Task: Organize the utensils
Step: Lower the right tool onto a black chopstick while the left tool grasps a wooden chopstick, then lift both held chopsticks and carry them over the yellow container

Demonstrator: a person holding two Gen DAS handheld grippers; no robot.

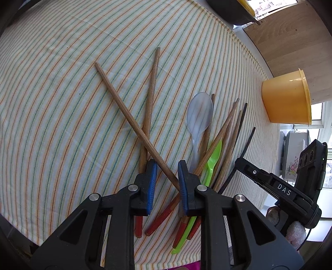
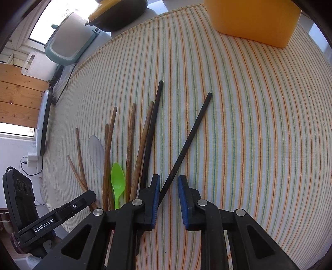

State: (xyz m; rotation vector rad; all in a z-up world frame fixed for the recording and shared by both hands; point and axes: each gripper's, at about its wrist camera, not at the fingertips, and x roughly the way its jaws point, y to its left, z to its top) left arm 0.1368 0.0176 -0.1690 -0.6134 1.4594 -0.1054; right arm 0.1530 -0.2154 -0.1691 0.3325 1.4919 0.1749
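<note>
Several wooden chopsticks with red ends, two black chopsticks, a translucent spoon [image 1: 199, 113] and a green plastic spoon [image 1: 211, 164] lie on a striped cloth [image 1: 62, 93]. My left gripper [image 1: 166, 184] is open over the pile, and one crossed wooden chopstick [image 1: 132, 122] runs between its blue pads. My right gripper [image 2: 169, 199] is open, and a slanted black chopstick [image 2: 186, 143] passes by its left pad. The green spoon [image 2: 117, 182] and the other black chopstick [image 2: 152, 128] lie to its left. An orange container [image 2: 253, 18] stands at the far right.
The orange container [image 1: 287, 97] stands on the cloth's right edge. A dark pot with a yellow lid [image 2: 116, 14] and a rice cooker [image 2: 68, 41] stand beyond the cloth at the far left. The other gripper [image 2: 51, 218] shows at the lower left.
</note>
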